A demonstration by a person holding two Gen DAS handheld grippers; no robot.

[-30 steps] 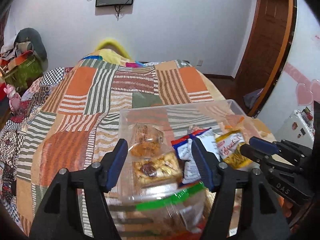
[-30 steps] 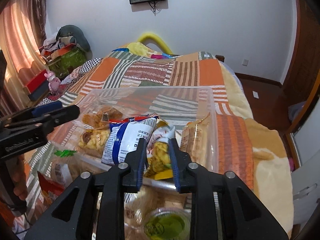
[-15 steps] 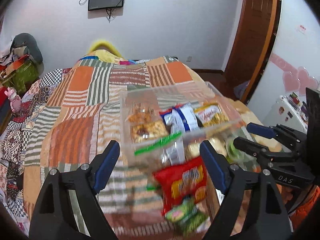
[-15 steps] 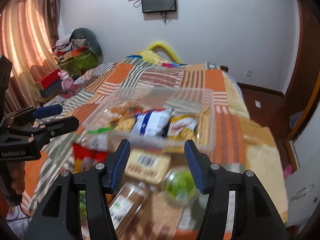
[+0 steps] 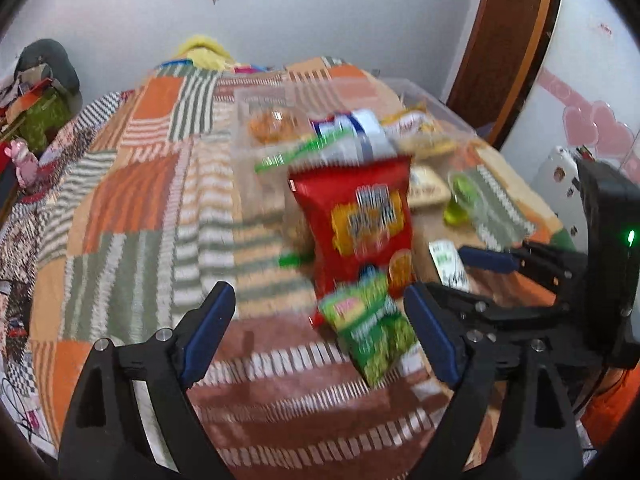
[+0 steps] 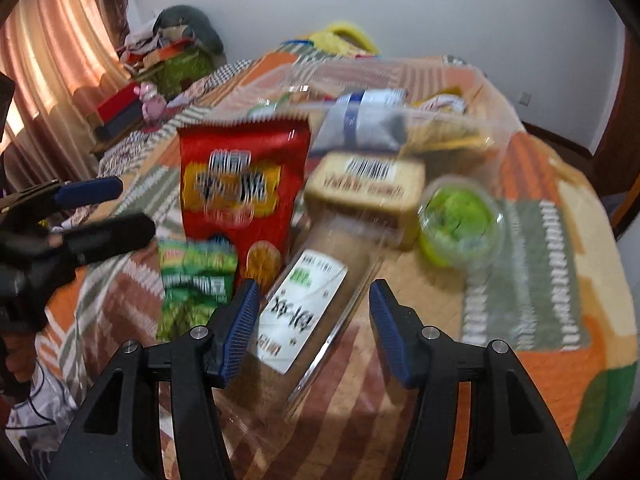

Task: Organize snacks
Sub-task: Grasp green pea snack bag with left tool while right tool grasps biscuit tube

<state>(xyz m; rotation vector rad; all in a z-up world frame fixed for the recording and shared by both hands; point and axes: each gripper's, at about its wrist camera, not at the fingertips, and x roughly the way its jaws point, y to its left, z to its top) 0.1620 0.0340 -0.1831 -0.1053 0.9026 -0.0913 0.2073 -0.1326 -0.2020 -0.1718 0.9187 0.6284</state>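
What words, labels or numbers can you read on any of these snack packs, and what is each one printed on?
No text reads with certainty; motion blur smears all of it.
Red crinkled snack bag: large white lettering, unreadable.
Small green snack packet: logo and print, too blurred.
Tan wrapped bread block: barcode and a brown line, illegible.
Clear long cracker pack: white label, dark non-Latin characters, blurred.

My two feeds are evenly bright, lit by soft indoor light, with warm daylight glowing through the curtain [image 6: 52,40] at the right camera's left edge. Motion blur smears the red snack bag [image 6: 240,184] and the patchwork bedspread [image 5: 132,216], so I can't read the print. Fisheye bending curves the door frame [image 5: 516,56], and black vignette fills every corner. Shadows are faint.
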